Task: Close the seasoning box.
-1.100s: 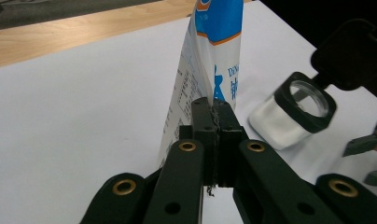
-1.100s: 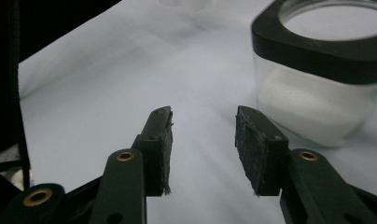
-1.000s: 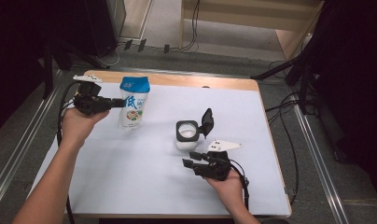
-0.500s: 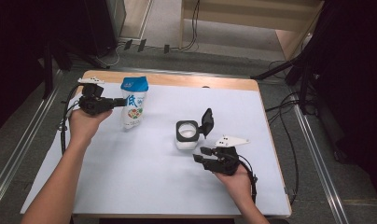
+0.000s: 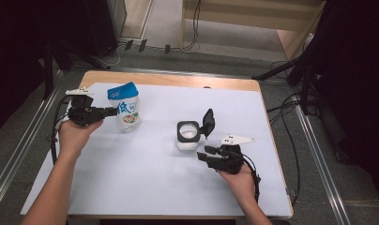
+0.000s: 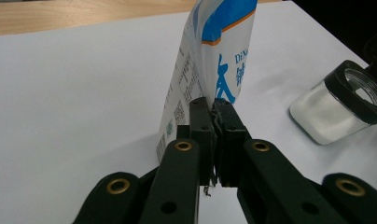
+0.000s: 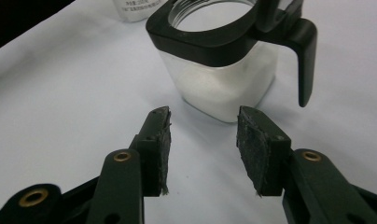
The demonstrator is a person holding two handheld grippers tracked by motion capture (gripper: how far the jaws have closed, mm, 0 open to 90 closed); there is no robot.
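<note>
Soft plastic pouch, white and blue, pinched at its side edge by my left tongs; my right tongs stand apart, empty, just short of the clear square jar with the black flip lid.

The pouch stands upright at the back left of the white surface, well apart from the jar at the middle. It looks light and floppy, so I judge the flat seam the surest hold; squeezing the belly would buckle it. The jar, open and part full of white powder, looks stiff, smooth and slippery: I would take it across its flat walls, below the black collar.
</note>
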